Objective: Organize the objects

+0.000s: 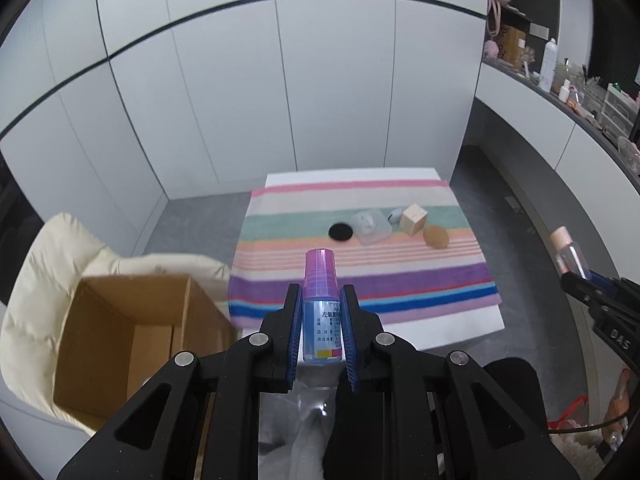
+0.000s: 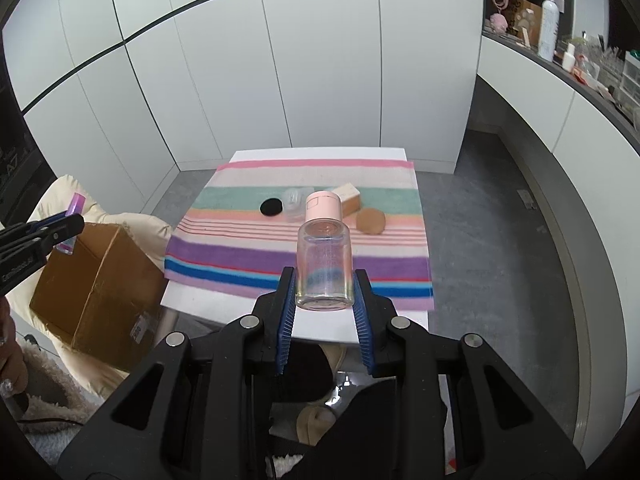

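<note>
Left gripper (image 1: pixel 320 300) is clamped on a small blue bottle (image 1: pixel 322 330) with a purple cap, pads tight on both sides of the label, bottle upright along the fingers. Right gripper (image 2: pixel 325 284) is clamped on a clear bottle (image 2: pixel 324 268) with a pink cap, gripped low near its base, cap pointing away from me.

Both are held in the air on the near side of the white table (image 1: pixel 460 336). Striped towel (image 1: pixel 360 276) covers most of the tabletop.

On the towel, in the green and orange bands: black round pad (image 1: pixel 340 232), clear plastic case (image 1: pixel 372 226) just right of it, small beige box (image 1: pixel 414 219), tan round sponge (image 1: pixel 436 237) near the box. Something small and grey sits between case and box, can't tell what.

Open cardboard box (image 1: pixel 132 332) sits left of the table on a cream padded chair (image 1: pixel 52 248). From the left camera, nothing visible inside the box.

Cluttered shelf (image 1: pixel 568 80) along the right wall.
</note>
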A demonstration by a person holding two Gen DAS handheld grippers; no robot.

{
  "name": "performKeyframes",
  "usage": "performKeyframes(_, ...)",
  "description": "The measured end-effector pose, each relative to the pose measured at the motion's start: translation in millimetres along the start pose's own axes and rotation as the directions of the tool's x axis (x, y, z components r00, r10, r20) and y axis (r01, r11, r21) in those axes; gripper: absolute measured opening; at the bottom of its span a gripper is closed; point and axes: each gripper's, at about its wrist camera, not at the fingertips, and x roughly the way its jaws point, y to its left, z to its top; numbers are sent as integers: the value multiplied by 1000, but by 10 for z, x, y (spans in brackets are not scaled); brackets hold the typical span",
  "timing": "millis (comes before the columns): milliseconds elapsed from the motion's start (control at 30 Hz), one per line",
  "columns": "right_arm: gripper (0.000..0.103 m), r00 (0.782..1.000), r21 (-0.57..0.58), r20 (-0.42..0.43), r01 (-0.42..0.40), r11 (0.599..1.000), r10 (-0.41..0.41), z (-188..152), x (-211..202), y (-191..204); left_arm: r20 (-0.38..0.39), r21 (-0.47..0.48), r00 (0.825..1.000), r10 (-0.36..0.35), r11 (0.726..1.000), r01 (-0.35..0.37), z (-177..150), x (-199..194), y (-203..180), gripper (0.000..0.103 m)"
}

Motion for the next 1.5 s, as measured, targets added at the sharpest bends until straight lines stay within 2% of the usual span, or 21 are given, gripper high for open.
performKeyframes(167, 29, 1000, 13, -22, 2, 1000, -2, -160, -47, -33, -3, 7, 1000, -7, 1000, 7, -41, 11, 27, 19)
performKeyframes(467, 29, 999, 4, -41, 19, 1000, -19, -208, 67, 128, -28, -18, 999, -20, 1000, 19, -80, 88, 198, 19)
performKeyframes(800, 29, 999, -88, -47, -26, 996, 22, -193, 139, 484, -49, -105, 998, 27, 994, -32, -220, 67, 550, 19)
performKeyframes(933, 29, 997, -128, -50, -70, 989, 64, -158, 193, 722, -70, -140, 996, 57, 988, -66, -320, 70, 765, 19)
performKeyframes(1200, 29, 977, -265, -99, -211, 941, 191, -150, 344, 1535, -111, -247, 984, 137, 956, -161, -652, -28, 1427, 19)
performKeyframes(1400, 29, 947, -353, -167, -318, 880, 276, -235, 451, 2206, -167, -349, 968, 186, 908, -234, -1012, -135, 1971, 19)
performKeyframes(1500, 29, 939, -393, -178, -341, 854, 294, -291, 440, 2447, -188, -387, 962, 197, 886, -257, -1166, -186, 2188, 19)
